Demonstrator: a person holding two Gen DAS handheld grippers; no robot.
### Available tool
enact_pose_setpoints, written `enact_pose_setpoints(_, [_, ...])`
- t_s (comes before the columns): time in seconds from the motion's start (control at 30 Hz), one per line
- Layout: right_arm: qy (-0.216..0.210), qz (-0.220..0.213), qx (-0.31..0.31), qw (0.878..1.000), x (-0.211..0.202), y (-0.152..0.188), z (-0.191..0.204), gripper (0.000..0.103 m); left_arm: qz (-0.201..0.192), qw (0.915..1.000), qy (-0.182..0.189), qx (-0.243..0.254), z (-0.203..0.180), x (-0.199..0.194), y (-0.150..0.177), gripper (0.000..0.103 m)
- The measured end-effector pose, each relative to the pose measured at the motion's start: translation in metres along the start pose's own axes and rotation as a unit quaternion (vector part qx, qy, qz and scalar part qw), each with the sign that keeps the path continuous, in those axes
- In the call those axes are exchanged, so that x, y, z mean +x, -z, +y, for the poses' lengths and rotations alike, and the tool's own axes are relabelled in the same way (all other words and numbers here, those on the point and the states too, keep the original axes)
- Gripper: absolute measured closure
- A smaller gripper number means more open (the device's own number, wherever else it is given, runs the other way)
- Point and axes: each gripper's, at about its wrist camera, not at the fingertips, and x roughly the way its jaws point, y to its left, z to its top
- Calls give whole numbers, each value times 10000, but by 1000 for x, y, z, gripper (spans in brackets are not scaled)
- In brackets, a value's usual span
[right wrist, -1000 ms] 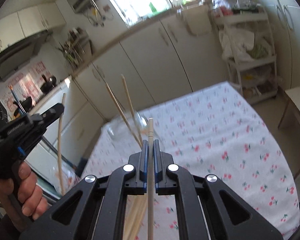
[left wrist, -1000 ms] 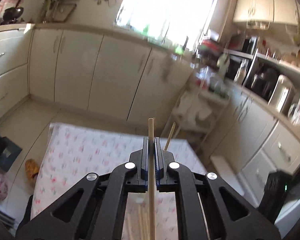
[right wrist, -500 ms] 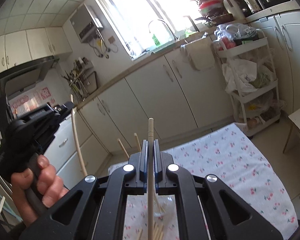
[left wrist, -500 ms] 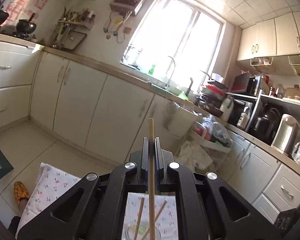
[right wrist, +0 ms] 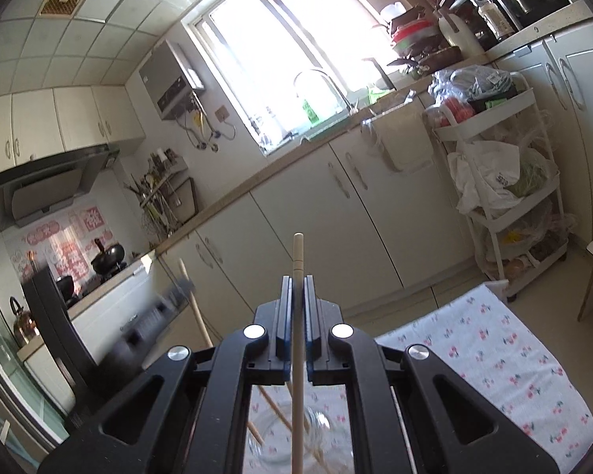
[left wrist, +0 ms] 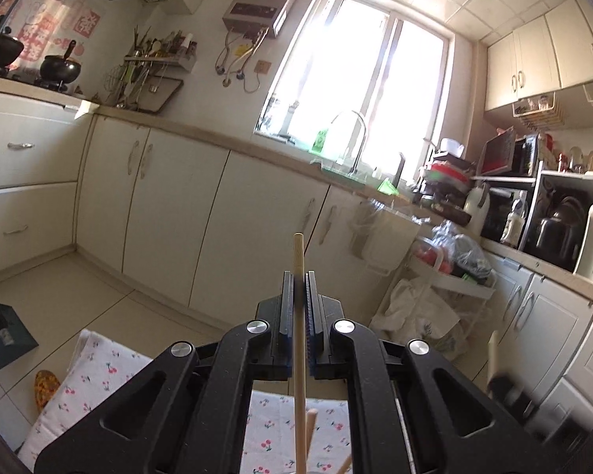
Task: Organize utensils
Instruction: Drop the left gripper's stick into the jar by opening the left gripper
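Chopsticks of pale, round wood are the matter: one stands upright between the jaws of the left gripper, clamped on it, and another is pinched the same way in the right gripper. Below the right one, a clear glass jar sits on the white cherry-print tablecloth with several sticks already leaning inside. The step in hand looks like lowering each stick into that jar. To do it well, I would keep each stick vertical, bring its hidden lower tip over the mouth, clear of the leaning sticks, take one hand at a time, and part the jaws only once the tip is inside.
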Motion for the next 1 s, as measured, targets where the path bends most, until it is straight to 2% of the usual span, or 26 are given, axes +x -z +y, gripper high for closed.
enact_pose_setpoints(0.37, [-84, -343, 137, 9993, 20, -14, 9, 97, 297, 9995, -73, 62, 17, 1, 38, 98])
enact_pose_setpoints(0.63, [-8, -533, 252, 9983, 45, -6, 9, 97, 659, 9976, 109, 201, 25, -17, 53, 95])
enact_pose_setpoints(0.73, [65, -513, 257, 9983, 56, 1, 9, 97, 783, 9965, 164, 243, 32, -30, 54, 87])
enact_pose_setpoints(0.8, [95, -483, 231, 9985, 61, 6, 8, 97, 824, 9962, 156, 253, 36, -38, 53, 75])
enact_pose_setpoints(0.9, [147, -368, 211, 9990, 66, 16, 5, 97, 893, 9957, 127, 228, 47, -56, 53, 67])
enact_pose_setpoints(1.0, [159, -236, 139, 9995, 63, 26, 3, 97, 1035, 9944, 97, 174, 57, -69, 55, 64])
